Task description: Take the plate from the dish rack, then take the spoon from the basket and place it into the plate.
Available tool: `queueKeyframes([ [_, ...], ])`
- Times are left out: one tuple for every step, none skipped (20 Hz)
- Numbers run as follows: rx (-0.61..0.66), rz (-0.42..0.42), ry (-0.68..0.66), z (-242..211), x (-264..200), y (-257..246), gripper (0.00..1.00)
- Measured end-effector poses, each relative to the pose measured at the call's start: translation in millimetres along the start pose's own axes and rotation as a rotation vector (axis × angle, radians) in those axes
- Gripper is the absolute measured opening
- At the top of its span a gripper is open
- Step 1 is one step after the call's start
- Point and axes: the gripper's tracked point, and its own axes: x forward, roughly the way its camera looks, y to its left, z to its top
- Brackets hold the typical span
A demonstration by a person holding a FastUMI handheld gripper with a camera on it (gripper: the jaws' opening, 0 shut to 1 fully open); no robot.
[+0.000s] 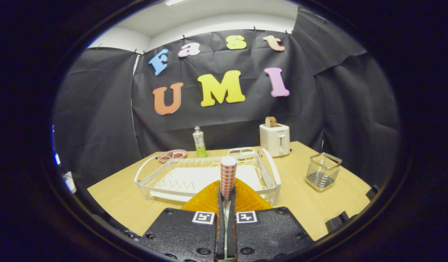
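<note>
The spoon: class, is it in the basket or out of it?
Out: the spoon stands upright, clamped in the shut gripper over the orange plate, apart from the wire basket.

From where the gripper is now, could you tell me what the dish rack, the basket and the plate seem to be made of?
Dish rack: white coated wire, thin rods over a white tray.
Basket: bare metal wire mesh, silvery and shiny.
Plate: translucent orange, ribbed and glossy, probably plastic, possibly glass.
The gripper is shut on a spoon with a red-checked handle over the plate; its material is unclear.
</note>
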Motion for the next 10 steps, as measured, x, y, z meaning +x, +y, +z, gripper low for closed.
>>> queueKeyframes([
  [0.012,0.000,0.020,-10.9,4.1,3.4,0.08],
  [0.020,0.000,0.041,-19.5,8.0,6.7,0.08],
  [0.027,0.000,0.059,-27.1,9.2,10.0,0.08],
  [0.038,0.010,0.044,-22.8,10.7,12.6,0.08],
  [0.036,-0.003,0.037,-25.6,9.7,14.4,0.08],
  [0.030,-0.006,0.032,-26.0,7.8,14.8,0.09],
  [0.025,0.000,0.027,-27.5,8.3,18.8,0.09],
  [0.023,0.002,0.024,-28.2,7.8,19.9,0.11],
  [0.020,-0.001,0.023,-29.1,8.6,19.1,0.12],
  [0.017,-0.004,0.022,-29.3,8.5,17.7,0.14],
])
